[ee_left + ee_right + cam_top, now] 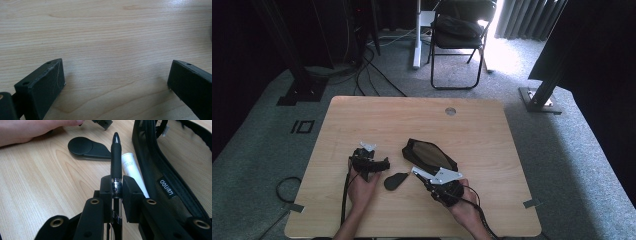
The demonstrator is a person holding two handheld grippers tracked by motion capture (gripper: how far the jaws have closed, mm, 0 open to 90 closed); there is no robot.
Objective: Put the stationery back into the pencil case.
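A black pen [116, 155] sticks forward from my right gripper [116, 186], whose jaws are shut on its barrel. Just beyond it lies a white tube [132, 168] against the edge of a black mesh pencil case [172, 167]. In the high view the case [428, 155] sits mid-table, with my right gripper [438, 181] at its near edge. A flat black teardrop-shaped piece [395, 180] lies between the two hands; it also appears in the right gripper view [87, 148]. My left gripper [371, 162] rests open over bare wood, jaws wide apart [116, 82], nothing between them.
The wooden table [377, 112] has a round grommet [450, 111] near its far edge. A folding chair [460, 37] and black stand legs [302, 80] sit on the carpet beyond. A person's hand [32, 130] holds the left gripper close to the teardrop piece.
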